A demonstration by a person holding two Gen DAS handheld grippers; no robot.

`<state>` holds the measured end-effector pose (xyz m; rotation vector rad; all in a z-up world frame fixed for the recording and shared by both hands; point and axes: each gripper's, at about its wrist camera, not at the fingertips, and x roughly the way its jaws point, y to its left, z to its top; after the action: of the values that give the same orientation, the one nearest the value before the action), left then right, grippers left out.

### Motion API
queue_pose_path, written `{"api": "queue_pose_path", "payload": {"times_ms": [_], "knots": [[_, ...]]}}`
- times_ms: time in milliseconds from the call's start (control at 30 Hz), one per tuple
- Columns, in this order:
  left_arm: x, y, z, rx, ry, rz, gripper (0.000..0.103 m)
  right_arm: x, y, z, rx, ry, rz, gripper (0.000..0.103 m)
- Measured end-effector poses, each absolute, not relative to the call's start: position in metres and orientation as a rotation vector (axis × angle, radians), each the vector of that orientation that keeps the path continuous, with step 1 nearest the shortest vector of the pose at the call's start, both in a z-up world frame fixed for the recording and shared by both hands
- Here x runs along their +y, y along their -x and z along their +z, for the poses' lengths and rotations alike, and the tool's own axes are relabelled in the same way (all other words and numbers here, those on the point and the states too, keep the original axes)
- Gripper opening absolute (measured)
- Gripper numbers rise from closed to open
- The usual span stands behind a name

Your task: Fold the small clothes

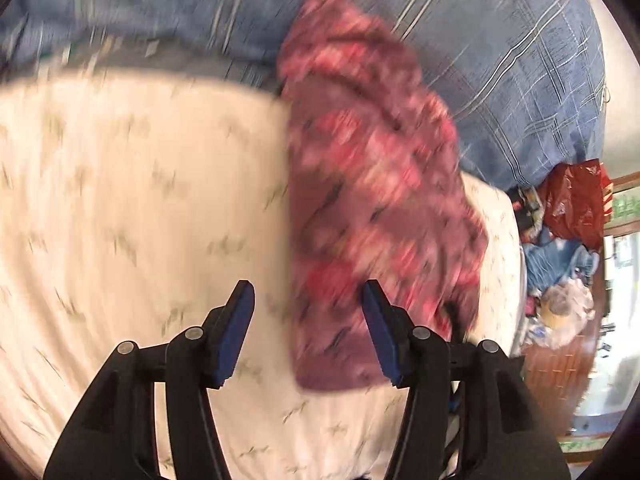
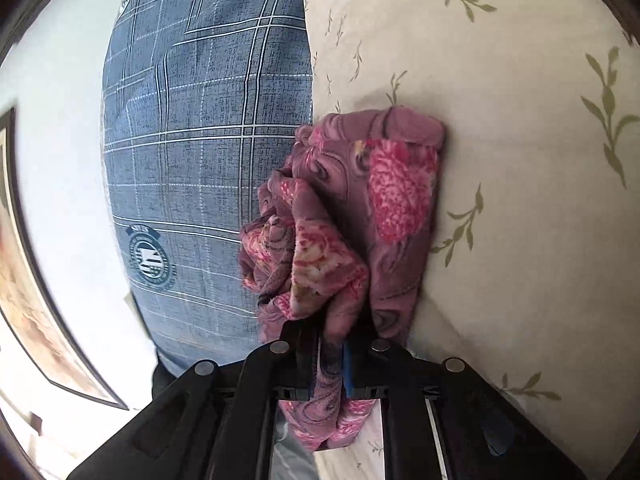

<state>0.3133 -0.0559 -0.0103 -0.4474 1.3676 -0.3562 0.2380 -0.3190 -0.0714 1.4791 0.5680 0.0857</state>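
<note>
The floral garment (image 2: 360, 216), a small purple-and-pink piece, lay bunched on the cream leaf-print bedsheet (image 1: 120, 200), with its far end running up against the blue checked pillow (image 1: 500, 60) at the bed's far edge. The right gripper (image 2: 328, 356) had its jaws clamped on a gathered fold of the cloth, so that fabric passed between them and hung out behind, while the rest of the garment stretched straight ahead of it toward the pillow (image 2: 208, 140) in a rumpled heap. The left gripper (image 1: 308, 328) was spread wide and gripped nothing; the left wrist view was smeared with motion blur, yet it showed the garment (image 1: 372, 200) as a long strip lying ahead and slightly to that gripper's right, its long axis running from the near edge of the bed away to the pillow, its near end just in front of the right finger (image 1: 384, 336). Judging by this, the right gripper was plainly the nearer, already on the cloth, and the next move seemed to call for the left to close on the near free edge so the piece could be spread or doubled along its length. Household clutter (image 1: 560, 260) sat beyond the bed's right edge.
</note>
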Motion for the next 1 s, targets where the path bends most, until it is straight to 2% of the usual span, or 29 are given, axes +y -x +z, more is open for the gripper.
{"api": "queue_pose_path", "payload": {"times_ms": [100,267,367,433,500,533,567,700,900,933,967,1000], "knots": [[-0.044,-0.3,-0.016,1.364,0.503,-0.393,0.054,-0.318,-0.241,-0.07,0.572,-1.474,0.06,0.01],[-0.035,-0.29,-0.008,1.308,0.544,-0.457,0.054,-0.331,-0.248,-0.091,0.602,-1.669,0.224,0.011],[-0.036,-0.286,-0.002,1.235,0.563,-0.519,0.058,-0.334,-0.246,-0.055,0.744,-1.408,0.188,0.017],[-0.035,-0.283,-0.001,1.178,0.567,-0.535,0.067,-0.339,-0.246,-0.016,0.697,-1.225,0.199,0.02],[-0.032,-0.281,-0.003,1.123,0.584,-0.559,0.067,-0.345,-0.258,0.021,0.642,-1.1,0.197,0.04],[-0.032,-0.282,-0.007,1.11,0.599,-0.575,0.067,-0.347,-0.272,0.036,0.628,-1.046,0.194,0.064],[-0.032,-0.283,-0.011,1.1,0.608,-0.581,0.067,-0.346,-0.291,0.048,0.635,-0.995,0.199,0.073],[-0.045,-0.296,-0.014,1.12,0.518,-0.539,0.067,-0.334,-0.367,0.064,0.739,-0.83,0.174,0.073],[-0.054,-0.304,-0.021,1.131,0.501,-0.523,0.067,-0.282,-0.458,0.024,0.963,-0.602,0.137,0.068],[-0.054,-0.304,-0.02,1.127,0.486,-0.514,0.067,-0.274,-0.465,0.016,1.005,-0.545,0.101,0.053],[-0.052,-0.305,-0.02,1.12,0.479,-0.505,0.067,-0.267,-0.469,0.009,1.037,-0.503,0.077,0.018],[-0.05,-0.306,-0.019,1.114,0.484,-0.494,0.067,-0.261,-0.473,0.006,1.056,-0.484,0.098,0.005]]}}
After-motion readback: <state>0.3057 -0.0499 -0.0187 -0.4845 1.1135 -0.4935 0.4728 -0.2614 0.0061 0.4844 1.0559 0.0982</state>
